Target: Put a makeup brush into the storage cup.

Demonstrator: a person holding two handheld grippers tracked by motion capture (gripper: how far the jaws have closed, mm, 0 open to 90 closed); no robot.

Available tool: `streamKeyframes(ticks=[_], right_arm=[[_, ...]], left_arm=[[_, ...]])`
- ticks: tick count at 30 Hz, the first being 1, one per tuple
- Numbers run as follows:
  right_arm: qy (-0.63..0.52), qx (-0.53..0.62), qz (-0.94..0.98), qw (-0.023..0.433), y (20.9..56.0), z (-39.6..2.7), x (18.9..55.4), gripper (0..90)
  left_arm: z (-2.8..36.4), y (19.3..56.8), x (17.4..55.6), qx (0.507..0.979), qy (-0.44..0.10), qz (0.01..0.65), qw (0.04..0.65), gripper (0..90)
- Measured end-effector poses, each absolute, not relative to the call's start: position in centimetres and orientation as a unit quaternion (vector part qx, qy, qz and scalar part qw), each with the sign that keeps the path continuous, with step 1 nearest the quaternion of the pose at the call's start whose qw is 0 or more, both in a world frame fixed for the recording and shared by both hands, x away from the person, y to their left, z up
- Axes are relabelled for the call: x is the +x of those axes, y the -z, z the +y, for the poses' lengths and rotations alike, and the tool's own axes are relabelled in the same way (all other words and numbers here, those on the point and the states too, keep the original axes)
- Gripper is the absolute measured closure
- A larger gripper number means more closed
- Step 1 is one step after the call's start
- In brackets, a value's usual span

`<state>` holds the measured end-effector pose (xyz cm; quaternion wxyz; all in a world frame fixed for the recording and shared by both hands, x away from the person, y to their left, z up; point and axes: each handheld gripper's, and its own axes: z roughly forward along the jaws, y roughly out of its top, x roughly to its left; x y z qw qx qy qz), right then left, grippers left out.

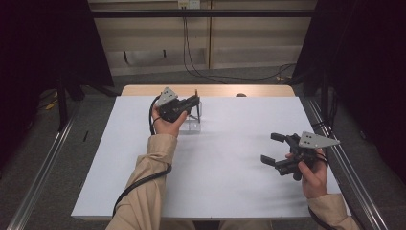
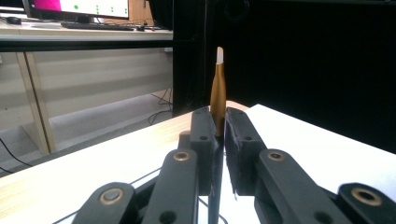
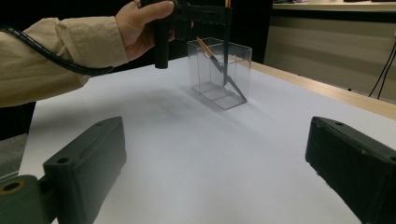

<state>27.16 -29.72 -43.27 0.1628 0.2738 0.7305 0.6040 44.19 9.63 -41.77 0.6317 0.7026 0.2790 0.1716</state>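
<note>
Two grippers are at work over one white table [image 1: 215,172], which carries a clear plastic box [image 3: 219,77] near the middle of its far edge. That box is an open-topped, see-through rectangular holder; a second slim stick with an orange tip leans slantwise inside it, so the box appears to serve as a stand for such items.

Left gripper [image 1: 194,101] hangs directly above the box, jaws clenched on a thin pen-like tool [image 2: 218,91] held upright. Judged from this pose, the vertical hold lines the tool up with the open top for lowering in or drawing out; which of the two cannot be told.

Right gripper [image 1: 275,147] sits near the table's right edge, well apart from the box, jaws spread wide with nothing between them, apparently kept clear of the work.

Tool appearance: slender gold-brown barrel tapering to a short white tip at the top; the lower part is dark and hidden between the jaws
</note>
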Motion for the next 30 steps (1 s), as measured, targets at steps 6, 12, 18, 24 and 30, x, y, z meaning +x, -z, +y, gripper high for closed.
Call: streamKeyframes(ticks=[6,12,18,24,30], right_arm=[[-0.603,0.275,0.731,0.162,43.3,-29.7,27.1,5.0],[-0.602,0.275,0.732,0.163,43.3,-29.7,27.1,5.0],[-0.602,0.275,0.732,0.164,43.3,-29.8,27.0,5.0],[-0.601,0.274,0.733,0.163,43.2,-29.6,27.0,5.0],[-0.600,0.272,0.735,0.163,43.3,-29.6,27.0,5.0]], left_arm=[[9.7,41.9,44.2,0.703,-0.170,0.281,0.631,81.9],[9.7,41.8,44.2,0.698,-0.159,0.290,0.635,72.7],[9.9,41.4,44.1,0.692,-0.149,0.298,0.640,40.2],[10.3,40.8,44.0,0.691,-0.152,0.300,0.640,22.1],[10.6,40.4,43.7,0.687,-0.148,0.302,0.644,12.6]])
